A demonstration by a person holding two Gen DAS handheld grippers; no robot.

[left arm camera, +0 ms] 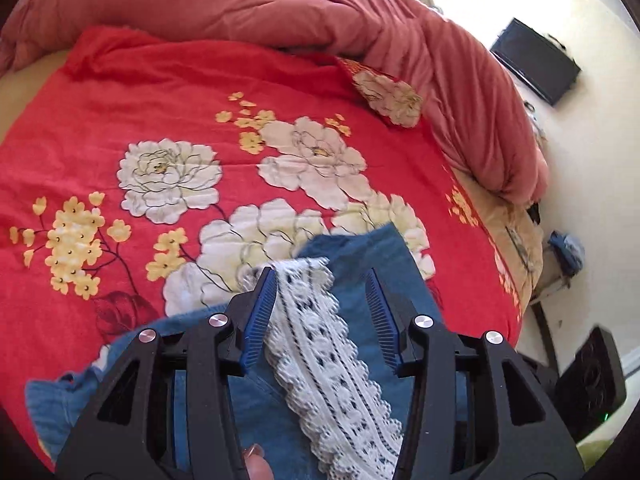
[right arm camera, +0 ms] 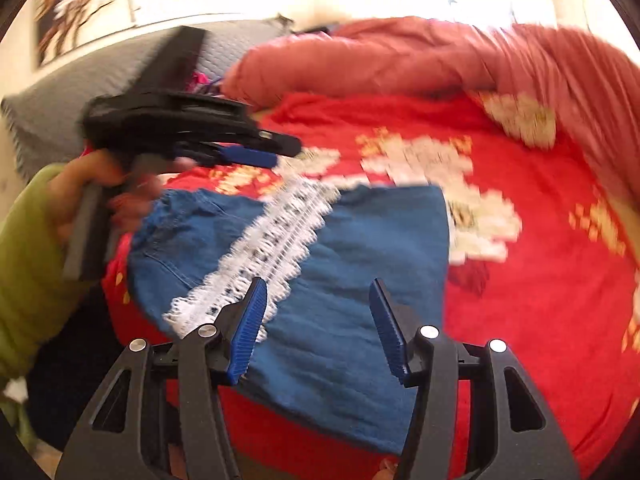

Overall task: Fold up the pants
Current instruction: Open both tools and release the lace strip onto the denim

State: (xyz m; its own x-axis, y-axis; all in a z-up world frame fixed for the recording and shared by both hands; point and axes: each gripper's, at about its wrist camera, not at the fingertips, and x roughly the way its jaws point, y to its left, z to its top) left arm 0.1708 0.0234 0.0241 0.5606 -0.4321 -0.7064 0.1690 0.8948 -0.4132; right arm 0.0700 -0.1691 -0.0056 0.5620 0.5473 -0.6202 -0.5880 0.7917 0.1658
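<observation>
Blue denim pants (right arm camera: 360,264) with a white lace strip (right arm camera: 272,240) lie folded on a red floral bedspread (right arm camera: 540,300). My right gripper (right arm camera: 318,286) is open above the pants' near part, holding nothing. My left gripper (left arm camera: 322,276) is open just above the pants (left arm camera: 372,256), with the lace strip (left arm camera: 320,344) running between its fingers. The left gripper also shows in the right wrist view (right arm camera: 276,152), held by a hand with a green sleeve, above the pants' far left end.
A rolled pink-red quilt (left arm camera: 280,4) lies along the far side of the bed. A grey padded headboard (right arm camera: 100,92) stands at the left. The bed edge (left arm camera: 516,264) drops to a pale floor with a black speaker (left arm camera: 592,384) and a dark screen (left arm camera: 536,60).
</observation>
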